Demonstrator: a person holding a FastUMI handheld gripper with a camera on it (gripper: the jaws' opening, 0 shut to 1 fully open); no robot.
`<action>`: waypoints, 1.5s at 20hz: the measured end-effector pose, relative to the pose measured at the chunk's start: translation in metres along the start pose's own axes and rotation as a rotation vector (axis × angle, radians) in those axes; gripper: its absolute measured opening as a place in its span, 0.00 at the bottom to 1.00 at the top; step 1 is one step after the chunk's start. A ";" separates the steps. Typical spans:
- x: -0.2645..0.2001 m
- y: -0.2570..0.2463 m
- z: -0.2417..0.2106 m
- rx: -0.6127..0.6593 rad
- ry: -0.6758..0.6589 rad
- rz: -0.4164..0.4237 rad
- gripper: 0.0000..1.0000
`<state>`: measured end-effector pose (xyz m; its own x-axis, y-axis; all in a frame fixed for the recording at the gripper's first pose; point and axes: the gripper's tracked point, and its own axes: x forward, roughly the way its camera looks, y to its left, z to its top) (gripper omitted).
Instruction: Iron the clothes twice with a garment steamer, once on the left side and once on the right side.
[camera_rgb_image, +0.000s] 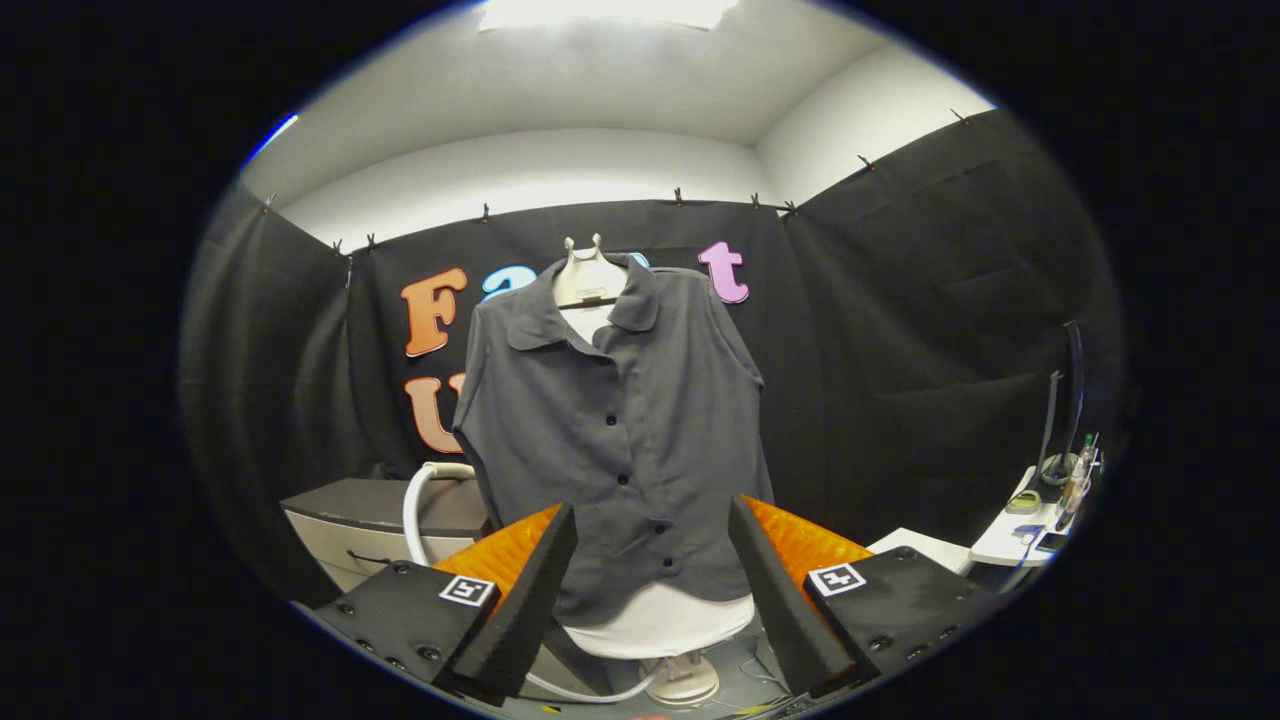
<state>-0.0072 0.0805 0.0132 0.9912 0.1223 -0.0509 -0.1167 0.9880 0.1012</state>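
A dark grey short-sleeved button shirt (620, 420) hangs upright on a pale mannequin torso (590, 280) straight ahead, beyond my fingers. The torso's white lower part (660, 625) and its stand base (685, 680) show below the shirt hem. My gripper (652, 520) is open, with nothing held between its fingers; the shirt's lower front shows through the gap. A white hose (415, 510) curves up at the left of the shirt and runs along the floor toward the stand base. The steamer head itself is not something I can make out.
A grey box-like unit (360, 520) stands at the left behind the hose. At the right, a white table (1010, 540) carries small bottles and a dark upright stand (1072, 400). Black cloth walls enclose the booth.
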 end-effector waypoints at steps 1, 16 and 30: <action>0.001 0.007 0.002 -0.008 -0.002 0.005 0.98; 0.083 0.285 0.096 -0.057 0.000 0.362 0.98; 0.360 0.476 -0.098 -0.354 0.563 0.379 1.00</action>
<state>0.2877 0.6041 -0.0542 0.7092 0.3947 -0.5841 -0.5495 0.8286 -0.1073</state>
